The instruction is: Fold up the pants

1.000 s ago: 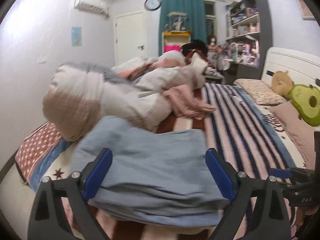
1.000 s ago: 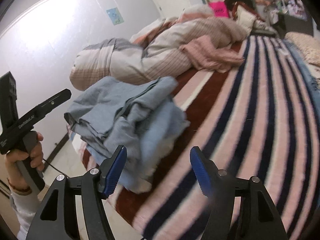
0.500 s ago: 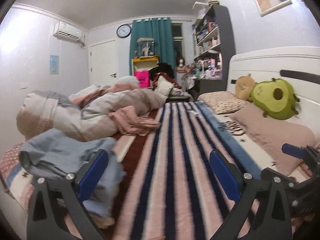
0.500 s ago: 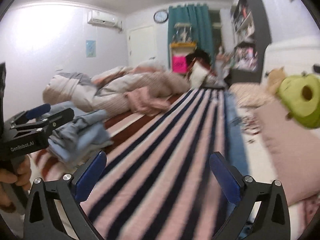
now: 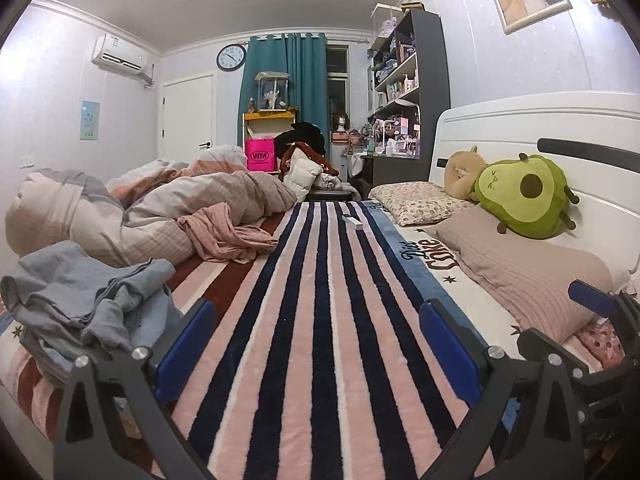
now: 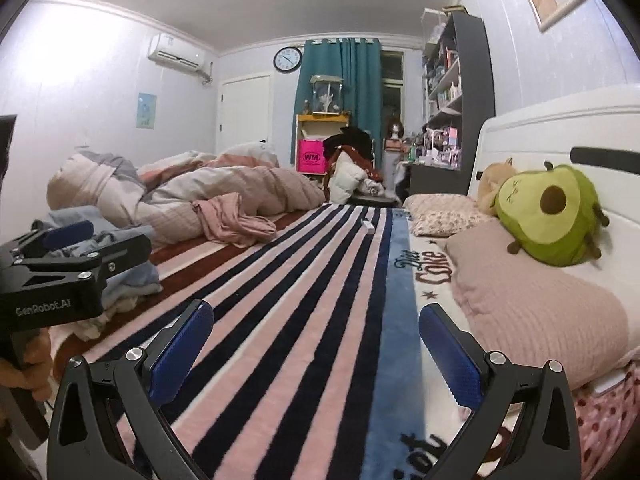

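Observation:
The light blue pants (image 5: 92, 300) lie in a loose bundle at the left edge of the striped bed; they also show in the right wrist view (image 6: 120, 264), partly behind the other gripper. My left gripper (image 5: 316, 344) is open and empty over the striped blanket (image 5: 320, 300), to the right of the pants. My right gripper (image 6: 316, 344) is open and empty, further right over the blanket (image 6: 304, 300). The left gripper's body shows at the left of the right wrist view (image 6: 60, 276).
A rumpled duvet (image 5: 140, 204) and a pink cloth (image 5: 228, 236) lie at the back left. Pillows (image 5: 520, 268) and an avocado plush (image 5: 524, 196) sit along the headboard on the right. A small white box (image 5: 352, 222) lies on the blanket far ahead.
Both grippers have swung right, away from the pants, and now face along the bed. The pants went from in front of the fingers to the left side. Both grippers stay open.

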Available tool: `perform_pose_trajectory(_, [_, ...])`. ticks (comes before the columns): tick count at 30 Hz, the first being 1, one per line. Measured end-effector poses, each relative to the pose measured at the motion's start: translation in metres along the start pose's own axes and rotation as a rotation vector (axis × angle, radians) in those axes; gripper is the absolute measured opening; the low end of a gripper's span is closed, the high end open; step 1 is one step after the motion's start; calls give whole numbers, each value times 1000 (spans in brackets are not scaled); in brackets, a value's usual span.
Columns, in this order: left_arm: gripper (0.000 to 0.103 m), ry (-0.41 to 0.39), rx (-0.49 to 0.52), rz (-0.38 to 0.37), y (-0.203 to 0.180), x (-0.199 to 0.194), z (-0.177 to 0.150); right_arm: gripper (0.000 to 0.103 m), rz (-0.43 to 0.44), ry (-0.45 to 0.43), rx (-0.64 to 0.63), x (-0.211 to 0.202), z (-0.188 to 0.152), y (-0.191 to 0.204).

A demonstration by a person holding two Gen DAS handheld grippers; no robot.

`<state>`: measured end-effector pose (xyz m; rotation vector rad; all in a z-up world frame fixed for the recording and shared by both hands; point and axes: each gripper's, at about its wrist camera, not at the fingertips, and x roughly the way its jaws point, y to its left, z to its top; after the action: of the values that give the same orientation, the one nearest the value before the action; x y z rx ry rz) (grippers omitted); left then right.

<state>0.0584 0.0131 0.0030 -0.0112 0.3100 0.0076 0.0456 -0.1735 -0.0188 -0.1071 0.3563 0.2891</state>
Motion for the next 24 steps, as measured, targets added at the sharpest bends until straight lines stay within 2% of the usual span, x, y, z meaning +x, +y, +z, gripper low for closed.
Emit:
perform_pose_trajectory(7, [100,-6,0,-2,-1,4,1,103,-4,-36,-2,-8,2,0])
perform_pose_trajectory(24, [100,-36,-2,-4,3,-7,2,103,-30,-51,17,-14,3,-6])
